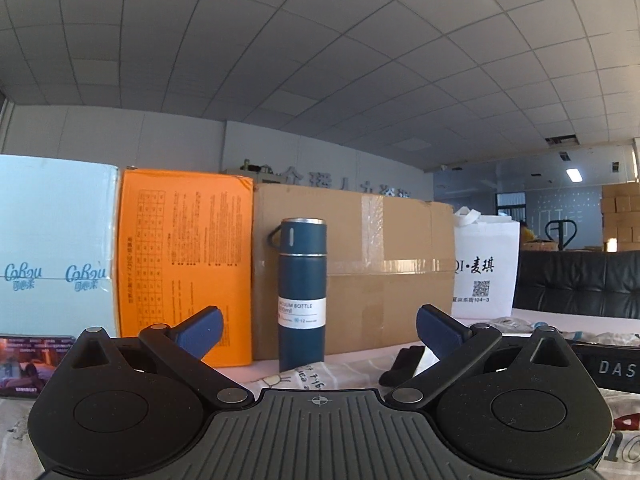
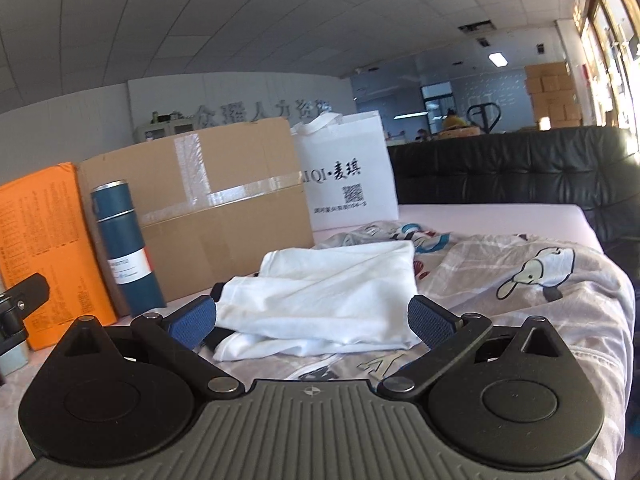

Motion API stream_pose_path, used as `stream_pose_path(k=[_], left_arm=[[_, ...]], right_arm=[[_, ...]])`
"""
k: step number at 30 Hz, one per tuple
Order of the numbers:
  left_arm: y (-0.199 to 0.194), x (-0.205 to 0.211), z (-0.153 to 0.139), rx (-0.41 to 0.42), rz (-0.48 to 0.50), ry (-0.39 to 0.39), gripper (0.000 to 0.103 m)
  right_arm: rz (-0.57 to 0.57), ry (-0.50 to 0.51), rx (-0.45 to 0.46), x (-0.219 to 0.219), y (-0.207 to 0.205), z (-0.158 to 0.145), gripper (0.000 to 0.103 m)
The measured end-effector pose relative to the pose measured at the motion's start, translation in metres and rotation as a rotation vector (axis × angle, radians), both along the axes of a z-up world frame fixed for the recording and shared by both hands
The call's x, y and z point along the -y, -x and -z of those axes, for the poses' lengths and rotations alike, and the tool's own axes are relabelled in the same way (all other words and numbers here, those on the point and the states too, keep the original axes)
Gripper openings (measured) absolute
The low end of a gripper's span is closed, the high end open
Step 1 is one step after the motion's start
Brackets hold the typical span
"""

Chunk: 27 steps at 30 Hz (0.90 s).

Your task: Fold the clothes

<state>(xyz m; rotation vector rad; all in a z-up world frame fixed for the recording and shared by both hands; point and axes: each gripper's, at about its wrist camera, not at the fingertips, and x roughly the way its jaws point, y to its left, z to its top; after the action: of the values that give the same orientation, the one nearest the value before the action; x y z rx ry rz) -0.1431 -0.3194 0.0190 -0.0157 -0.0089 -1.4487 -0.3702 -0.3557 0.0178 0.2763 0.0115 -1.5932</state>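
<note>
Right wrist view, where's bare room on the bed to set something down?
The far pink mattress strip between the white tote bag and the black sofa is bare. The patterned sheet right of the folded white garment is free. The left is crowded: blue bottle, cardboard box, orange box.

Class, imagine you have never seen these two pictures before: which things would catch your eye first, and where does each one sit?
First, the white folded garment lying on the cartoon-print sheet, right ahead of the open right gripper. Next, the dark blue vacuum bottle standing upright in front of the taped cardboard box, with the bright orange box to the left of it.
</note>
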Motion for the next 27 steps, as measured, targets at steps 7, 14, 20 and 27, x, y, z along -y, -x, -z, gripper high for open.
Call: stream_pose_path(k=[7,14,20,27], left_arm=[[-0.009,0.001,0.015,-0.010,0.025,0.023,0.103],[-0.013,0.002,0.018,-0.038,0.015,-0.001,0.103],[-0.010,0.003,0.019,-0.020,0.030,-0.005,0.103],[-0.009,0.003,0.019,-0.008,0.033,-0.003,0.103]], right_arm=[[0.119,0.154,-0.217,0.002,-0.027,0.012,0.103],[0.136,0.177,-0.207,-0.002,-0.022,0.012,0.103],[0.121,0.161,-0.186,0.000,-0.022,0.013,0.103],[0.113,0.170,-0.167,-0.001,-0.021,0.012,0.103]])
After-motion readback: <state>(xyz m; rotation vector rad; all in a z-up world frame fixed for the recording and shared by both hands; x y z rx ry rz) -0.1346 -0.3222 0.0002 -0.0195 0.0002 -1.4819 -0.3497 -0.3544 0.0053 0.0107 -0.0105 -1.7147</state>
